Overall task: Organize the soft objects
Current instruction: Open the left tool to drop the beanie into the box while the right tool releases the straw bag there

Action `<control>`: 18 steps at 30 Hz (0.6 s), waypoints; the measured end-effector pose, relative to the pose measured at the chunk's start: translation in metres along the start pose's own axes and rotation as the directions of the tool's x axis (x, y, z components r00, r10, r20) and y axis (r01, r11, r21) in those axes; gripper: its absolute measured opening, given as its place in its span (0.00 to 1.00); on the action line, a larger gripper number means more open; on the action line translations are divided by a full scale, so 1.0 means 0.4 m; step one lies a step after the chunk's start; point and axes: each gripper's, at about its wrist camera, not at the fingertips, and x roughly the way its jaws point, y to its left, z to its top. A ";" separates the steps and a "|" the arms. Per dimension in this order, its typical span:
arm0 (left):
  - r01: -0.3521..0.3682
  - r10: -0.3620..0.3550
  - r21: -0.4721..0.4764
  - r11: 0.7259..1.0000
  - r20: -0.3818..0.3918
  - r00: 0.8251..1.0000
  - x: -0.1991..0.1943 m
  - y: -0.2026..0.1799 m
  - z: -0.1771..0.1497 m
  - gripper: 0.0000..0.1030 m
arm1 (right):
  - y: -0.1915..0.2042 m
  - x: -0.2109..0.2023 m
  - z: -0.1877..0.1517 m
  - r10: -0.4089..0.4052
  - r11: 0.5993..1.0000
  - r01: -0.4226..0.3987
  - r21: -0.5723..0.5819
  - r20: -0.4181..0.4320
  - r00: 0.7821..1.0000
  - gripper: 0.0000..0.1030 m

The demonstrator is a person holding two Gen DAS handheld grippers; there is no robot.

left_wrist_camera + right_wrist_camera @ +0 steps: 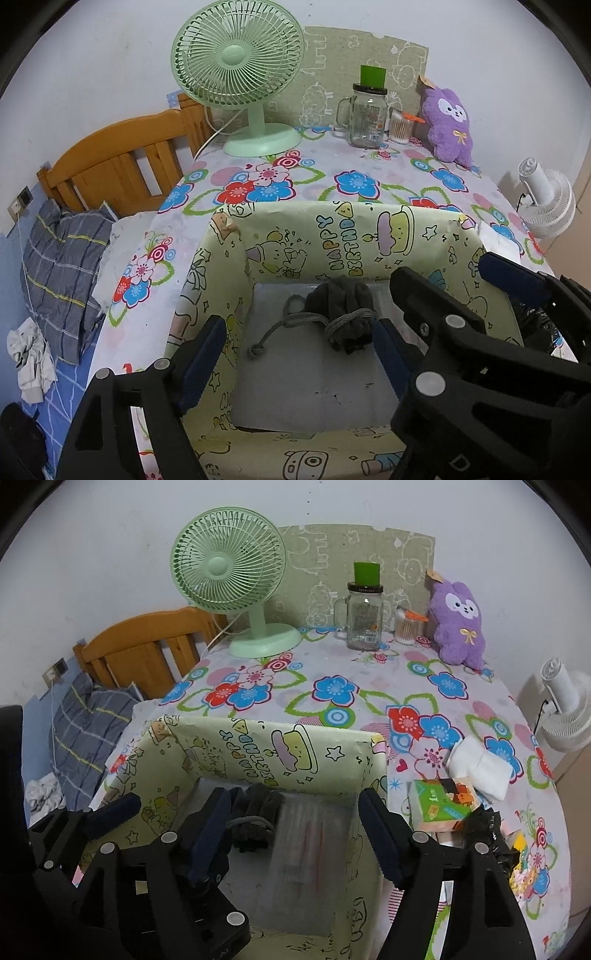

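1 dark grey cord-tied cloth bundle (pixel 341 314) already lies inside the birthday-print box (pixel 369 229). Both the left gripper (pixel 299 350) and right gripper (pixel 295 830) fingers gape empty above it. White folded cloth (pixel 480 764) waits on the table (pixel 332 664).

"HAPPY BIRTHDAY" is printed in outlined capitals on the inner far wall of the pale yellow cartoon-papered box (pixel 332 236), running sideways next to a drawn cake. The print on the glass jar (pixel 365 114) beyond the box is too small to read.
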 end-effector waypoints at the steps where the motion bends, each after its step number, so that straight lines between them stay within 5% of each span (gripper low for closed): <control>1: -0.001 0.001 -0.001 1.000 0.002 1.000 -0.003 -0.001 0.000 0.82 | -0.001 -0.001 0.000 -0.001 1.000 0.001 -0.001 -0.001 1.000 0.73; 18: -0.001 0.001 0.009 1.000 0.094 0.996 -0.103 -0.034 0.000 0.91 | -0.025 -0.104 0.002 -0.001 1.000 0.001 0.000 0.064 0.998 0.83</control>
